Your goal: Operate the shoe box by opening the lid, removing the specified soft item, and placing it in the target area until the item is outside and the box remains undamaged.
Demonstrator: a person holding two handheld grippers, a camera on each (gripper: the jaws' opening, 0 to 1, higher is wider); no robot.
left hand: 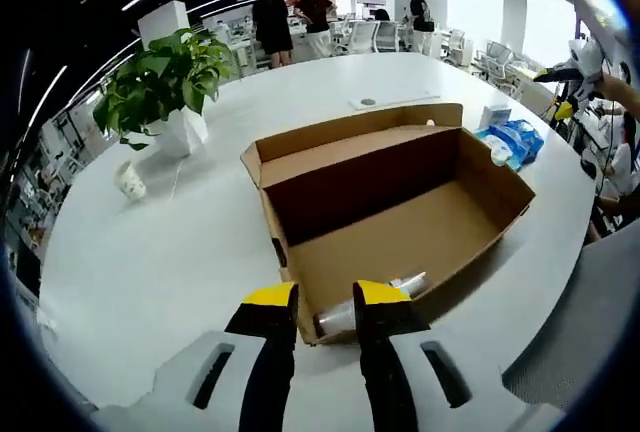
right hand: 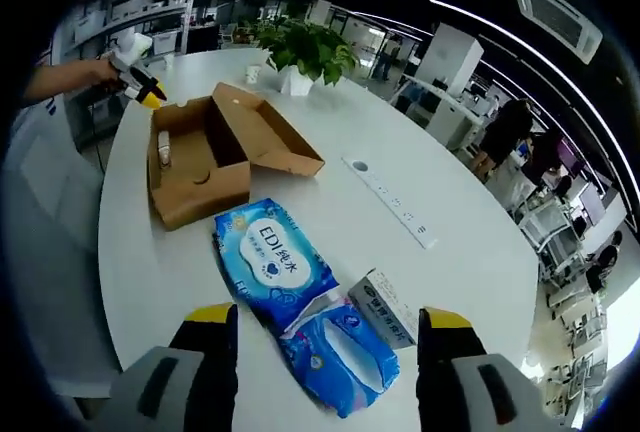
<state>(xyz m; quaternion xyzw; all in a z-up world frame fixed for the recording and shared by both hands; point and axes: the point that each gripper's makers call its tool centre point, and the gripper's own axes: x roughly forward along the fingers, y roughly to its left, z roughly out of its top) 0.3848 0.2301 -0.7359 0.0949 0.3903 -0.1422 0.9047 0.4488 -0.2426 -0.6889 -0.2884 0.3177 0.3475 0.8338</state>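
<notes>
While 1 shoe box (right hand: 205, 157) lies open, right gripper (right hand: 327, 324) fingers spread over 2 wipe packs (right hand: 300, 297).

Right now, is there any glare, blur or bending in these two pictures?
Left gripper view: bright window glare at upper right, the round white table bows with fisheye distortion, brown cardboard shoe box is sharp. Right gripper view: ceiling light strips curve, blue plastic wipes pack is crisp, edges darken.

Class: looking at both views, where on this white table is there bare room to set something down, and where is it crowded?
Free: the table between the potted plant and the open shoe box, and the stretch beyond the power strip. Crowded: beside the box, where two blue wipes packs and a small carton lie together.
</notes>
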